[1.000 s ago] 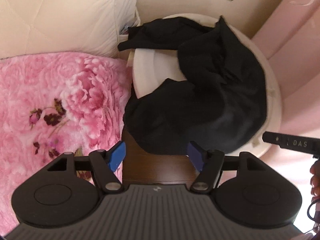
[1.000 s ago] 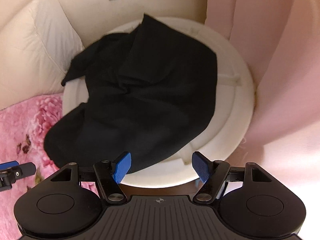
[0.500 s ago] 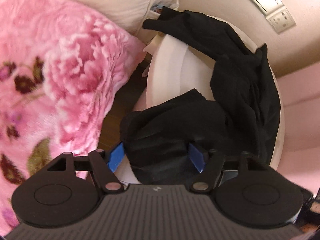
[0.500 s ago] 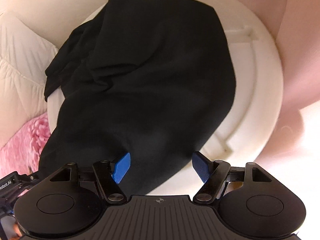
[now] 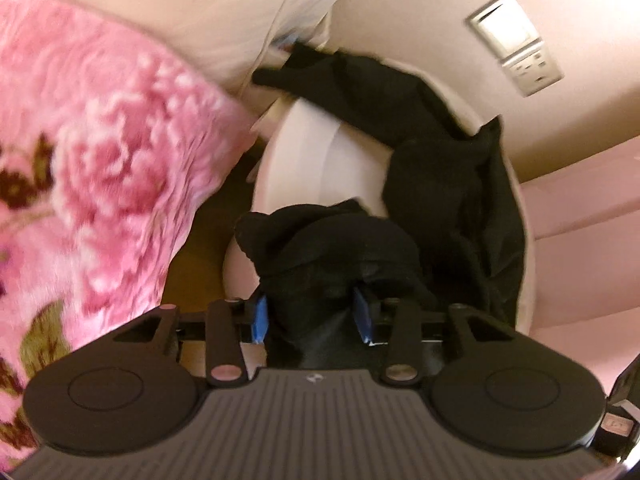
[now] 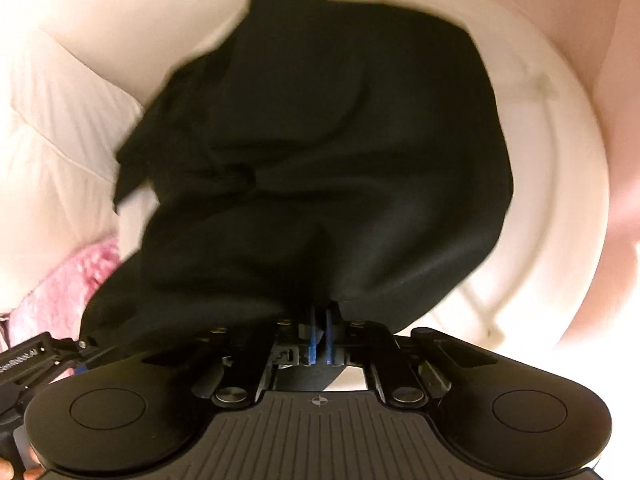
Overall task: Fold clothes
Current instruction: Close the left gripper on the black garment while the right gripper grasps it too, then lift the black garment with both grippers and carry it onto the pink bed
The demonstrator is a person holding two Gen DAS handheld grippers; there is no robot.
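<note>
A black garment [image 5: 440, 184] lies crumpled over a round white table [image 5: 304, 152]. At its near left corner a bunched fold fills the gap between the blue pads of my left gripper [image 5: 311, 312], whose jaws are closing on it. In the right wrist view the black garment [image 6: 320, 140] covers most of the white table [image 6: 560, 184]. My right gripper [image 6: 320, 316] is shut, its blue pads pinching the garment's near hem. Part of the left gripper's body [image 6: 40, 356] shows at the lower left of that view.
A pink floral blanket [image 5: 100, 160] lies left of the table, with a white pillow [image 5: 240, 20] behind it. A wall switch and socket [image 5: 516, 44] sit above the table. Pink curtain [image 5: 580, 208] hangs to the right. Brown floor [image 5: 200, 252] shows between blanket and table.
Both grippers dropped toward the garment's near edge. The right jaws went from wide open to shut on the hem. The left jaws narrowed around a bunched fold.
</note>
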